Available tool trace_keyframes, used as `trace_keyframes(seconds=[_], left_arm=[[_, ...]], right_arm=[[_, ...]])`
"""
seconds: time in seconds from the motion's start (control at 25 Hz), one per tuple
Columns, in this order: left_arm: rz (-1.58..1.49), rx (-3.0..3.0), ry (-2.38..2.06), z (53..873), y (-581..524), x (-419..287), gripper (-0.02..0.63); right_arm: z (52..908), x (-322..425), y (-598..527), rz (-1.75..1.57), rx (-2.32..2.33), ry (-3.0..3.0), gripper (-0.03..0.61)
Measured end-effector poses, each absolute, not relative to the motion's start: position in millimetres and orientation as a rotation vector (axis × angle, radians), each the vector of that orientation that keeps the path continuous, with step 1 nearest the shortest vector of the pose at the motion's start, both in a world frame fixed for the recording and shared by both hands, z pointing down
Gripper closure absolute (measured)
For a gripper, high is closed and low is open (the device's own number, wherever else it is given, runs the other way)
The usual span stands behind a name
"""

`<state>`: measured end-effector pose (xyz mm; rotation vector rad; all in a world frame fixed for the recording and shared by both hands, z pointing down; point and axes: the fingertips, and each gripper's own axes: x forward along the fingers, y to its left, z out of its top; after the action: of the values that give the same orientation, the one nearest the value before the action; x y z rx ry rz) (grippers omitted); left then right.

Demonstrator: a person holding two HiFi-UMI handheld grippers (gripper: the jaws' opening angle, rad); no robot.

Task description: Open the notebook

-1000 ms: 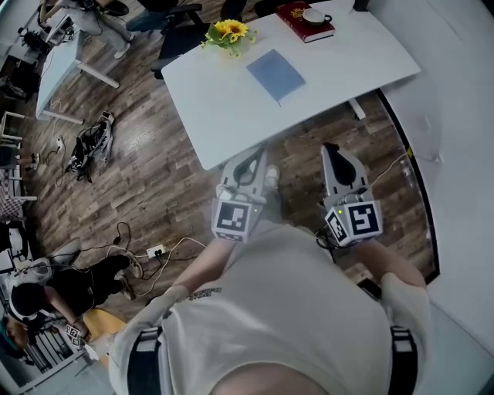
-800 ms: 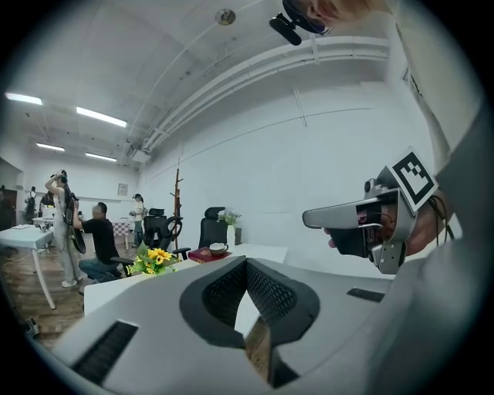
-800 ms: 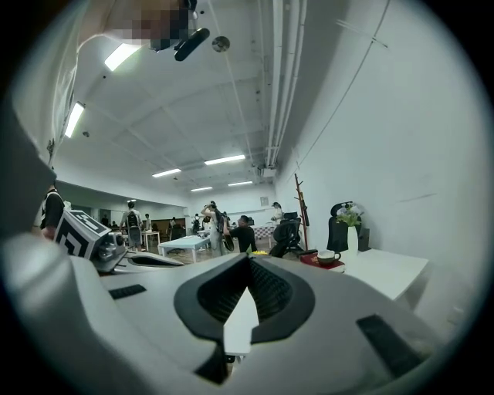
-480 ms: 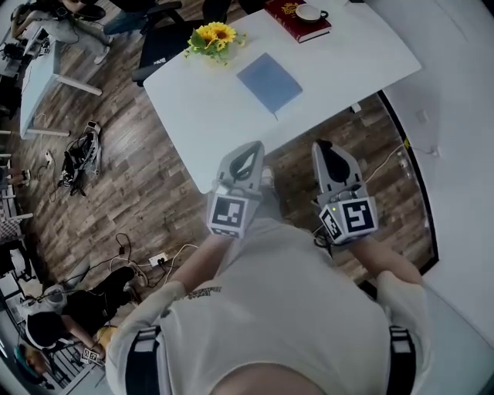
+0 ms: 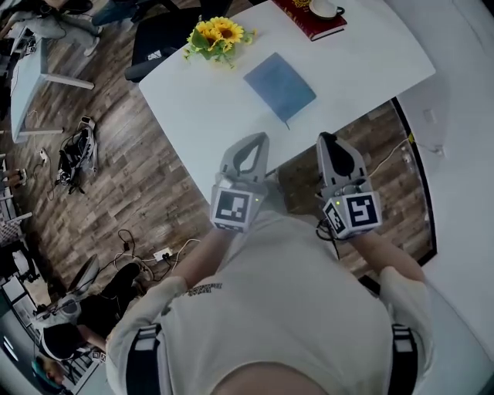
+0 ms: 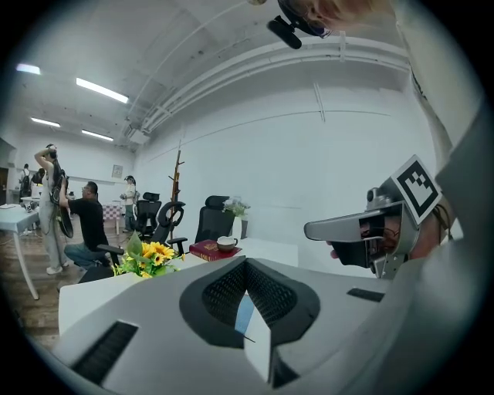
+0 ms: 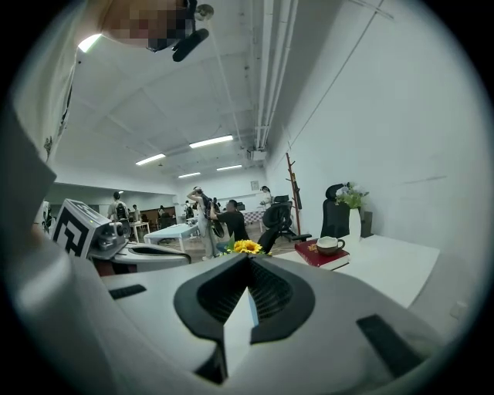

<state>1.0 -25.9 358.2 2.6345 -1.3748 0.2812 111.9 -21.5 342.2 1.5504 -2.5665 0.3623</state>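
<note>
The closed blue notebook (image 5: 279,86) lies flat in the middle of the white table (image 5: 185,108). Both grippers are held side by side near the table's front edge, pointing at it, a short way from the notebook. My left gripper (image 5: 257,140) is shut and empty, with its tip over the table's edge. My right gripper (image 5: 327,139) is shut and empty, its tip just at the edge. In the left gripper view, a strip of the notebook (image 6: 244,312) shows behind the closed left gripper (image 6: 246,261). The right gripper (image 7: 248,258) has its jaws together in its own view.
A red book (image 5: 316,19) with a white cup (image 5: 323,8) on it lies at the table's far end. A bunch of sunflowers (image 5: 216,35) stands at the far left edge. Office chairs, people and cables on the wooden floor (image 5: 116,177) lie to the left.
The person has stepped closer to the table. Both grippers came forward and a little down, from over the floor to the table's front edge. Their jaws stayed shut.
</note>
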Motion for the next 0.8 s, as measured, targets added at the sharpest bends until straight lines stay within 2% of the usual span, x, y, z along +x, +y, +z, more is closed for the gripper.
trace_keyframes(seconds=[0.44,0.8], left_arm=[[0.246,2.632,-1.31,356.5,-66.2,-0.7,0.601],[0.295,2.565,-1.325,372.1,-73.8,5.1,0.601]], right_arm=[[347.9,82.7,-64.3,0.398,1.524,-2.53,0.575],[368.0,91.7,-78.7,0.489,1.486,-2.507,0.575]])
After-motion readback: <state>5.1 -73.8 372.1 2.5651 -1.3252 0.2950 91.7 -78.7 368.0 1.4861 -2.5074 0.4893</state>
